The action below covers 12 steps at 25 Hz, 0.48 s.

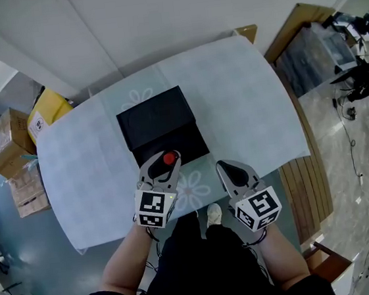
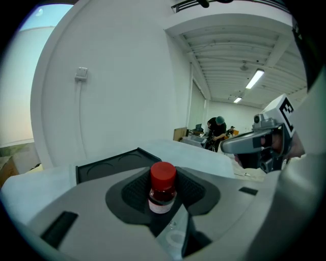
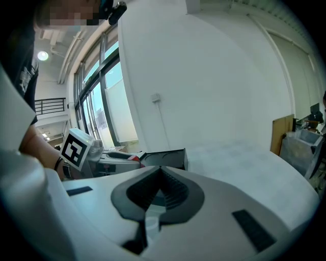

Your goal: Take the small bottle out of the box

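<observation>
Centre frame, the left gripper clamps a small red-capped bottle at the lower edge of the black box on the white desk. The right gripper beside it is closed and empty.

The head view looks steeply down from high over the desk, taking in its whole top, the black box, the left claw and the right claw. Each gripper view rides low and close behind its own claw, facing level across the desk toward a white wall. Both gripper views share the box, and each catches the other claw to one side.
</observation>
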Each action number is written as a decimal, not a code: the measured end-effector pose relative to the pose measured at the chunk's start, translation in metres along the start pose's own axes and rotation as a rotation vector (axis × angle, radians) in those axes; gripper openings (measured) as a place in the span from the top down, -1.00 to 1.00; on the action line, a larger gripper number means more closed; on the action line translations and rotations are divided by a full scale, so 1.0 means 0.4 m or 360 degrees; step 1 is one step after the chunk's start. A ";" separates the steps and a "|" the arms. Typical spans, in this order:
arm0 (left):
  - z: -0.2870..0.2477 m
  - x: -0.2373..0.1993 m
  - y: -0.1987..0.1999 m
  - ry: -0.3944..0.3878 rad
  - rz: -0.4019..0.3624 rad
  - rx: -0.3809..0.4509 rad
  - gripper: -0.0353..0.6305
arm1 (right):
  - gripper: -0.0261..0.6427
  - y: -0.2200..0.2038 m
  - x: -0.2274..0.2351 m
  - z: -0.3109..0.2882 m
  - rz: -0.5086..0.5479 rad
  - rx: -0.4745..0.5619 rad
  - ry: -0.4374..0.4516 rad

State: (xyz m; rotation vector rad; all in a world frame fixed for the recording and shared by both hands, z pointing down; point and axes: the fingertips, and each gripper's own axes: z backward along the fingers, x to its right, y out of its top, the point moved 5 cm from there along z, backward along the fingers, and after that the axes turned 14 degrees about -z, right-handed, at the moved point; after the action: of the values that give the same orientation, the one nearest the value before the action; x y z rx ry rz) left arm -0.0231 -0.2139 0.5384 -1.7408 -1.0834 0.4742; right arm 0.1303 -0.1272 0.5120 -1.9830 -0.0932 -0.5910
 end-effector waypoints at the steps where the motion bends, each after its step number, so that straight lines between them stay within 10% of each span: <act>1: 0.009 0.000 0.003 0.0011 0.0012 0.0005 0.41 | 0.85 0.002 -0.004 0.003 0.0006 0.0005 0.0008; 12: 0.122 0.042 0.035 0.0123 0.0096 0.0045 0.41 | 0.85 0.030 -0.044 0.045 0.0082 0.0047 0.0116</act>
State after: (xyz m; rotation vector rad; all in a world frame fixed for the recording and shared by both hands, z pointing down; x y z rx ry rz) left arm -0.0436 -0.1751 0.5076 -1.7566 -0.9676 0.4538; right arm 0.1254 -0.1141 0.4881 -1.9275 -0.0055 -0.6244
